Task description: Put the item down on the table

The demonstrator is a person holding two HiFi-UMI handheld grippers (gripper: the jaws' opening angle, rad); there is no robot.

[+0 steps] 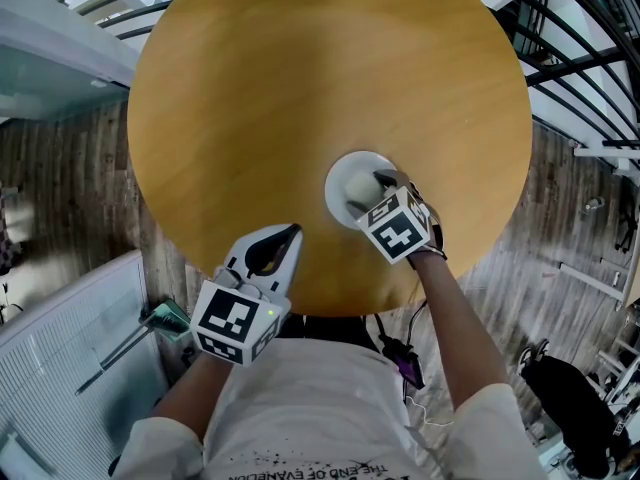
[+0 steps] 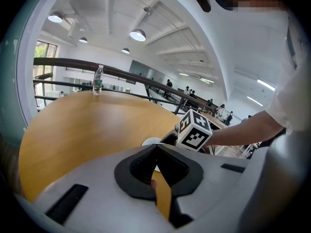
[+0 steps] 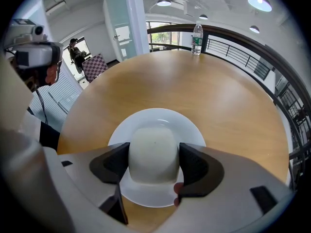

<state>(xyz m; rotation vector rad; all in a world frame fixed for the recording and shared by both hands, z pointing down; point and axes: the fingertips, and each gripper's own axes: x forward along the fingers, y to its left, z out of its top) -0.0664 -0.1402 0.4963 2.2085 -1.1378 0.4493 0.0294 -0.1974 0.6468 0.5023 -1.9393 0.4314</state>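
Note:
A white, rounded item [image 3: 153,149] sits between the pads of my right gripper [image 3: 154,163], which is shut on it from both sides. It is over the middle of a white plate [image 3: 163,118]; whether it rests on the plate or hangs just above, I cannot tell. In the head view the plate [image 1: 350,180] lies on the round wooden table [image 1: 300,88] toward its near edge, with the right gripper [image 1: 385,181] over its right half. My left gripper [image 1: 288,236] points at the table's near edge, left of the plate. It is shut [image 2: 156,152] with nothing in it.
A clear water bottle [image 3: 197,38] stands at the table's far edge, also in the left gripper view [image 2: 97,79]. A dark railing [image 2: 121,72] curves behind the table. A white slatted panel [image 1: 70,368] stands on the floor at the left. The person's shirt [image 1: 330,408] is below.

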